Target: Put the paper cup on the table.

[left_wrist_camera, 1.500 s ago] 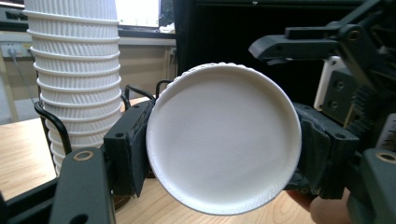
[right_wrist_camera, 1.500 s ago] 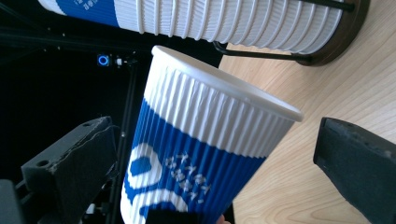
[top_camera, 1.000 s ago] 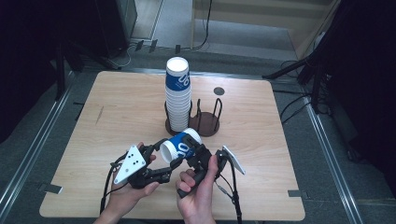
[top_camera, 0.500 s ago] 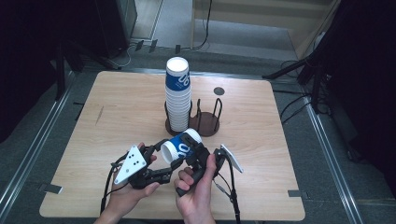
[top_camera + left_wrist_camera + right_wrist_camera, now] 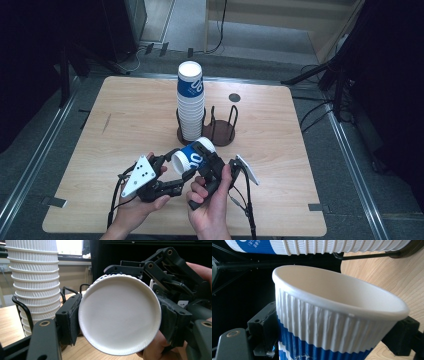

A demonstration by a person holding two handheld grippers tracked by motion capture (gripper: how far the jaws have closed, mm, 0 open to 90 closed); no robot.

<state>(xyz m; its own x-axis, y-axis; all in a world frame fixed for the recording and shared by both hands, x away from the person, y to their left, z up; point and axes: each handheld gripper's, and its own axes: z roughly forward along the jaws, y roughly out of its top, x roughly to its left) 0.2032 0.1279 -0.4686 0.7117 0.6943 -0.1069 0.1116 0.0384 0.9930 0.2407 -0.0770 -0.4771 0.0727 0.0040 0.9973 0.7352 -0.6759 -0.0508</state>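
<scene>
One loose ribbed paper cup [image 5: 193, 156] is held on its side above the near-centre surface [image 5: 125, 125], and one tall cup stack [image 5: 190, 102] stands in the left ring of a two-ring wire holder [image 5: 223, 131] farther back. The left claw [image 5: 176, 176] is closed on the cup's base end, pads against both sides. The right claw [image 5: 210, 162] is clamped on the same cup's ribbed wall near the rim.

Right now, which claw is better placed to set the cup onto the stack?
Probably left. The left claw grips the cup at its base, leaving the mouth free to go over the stack; the right claw clamps near the rim.
</scene>
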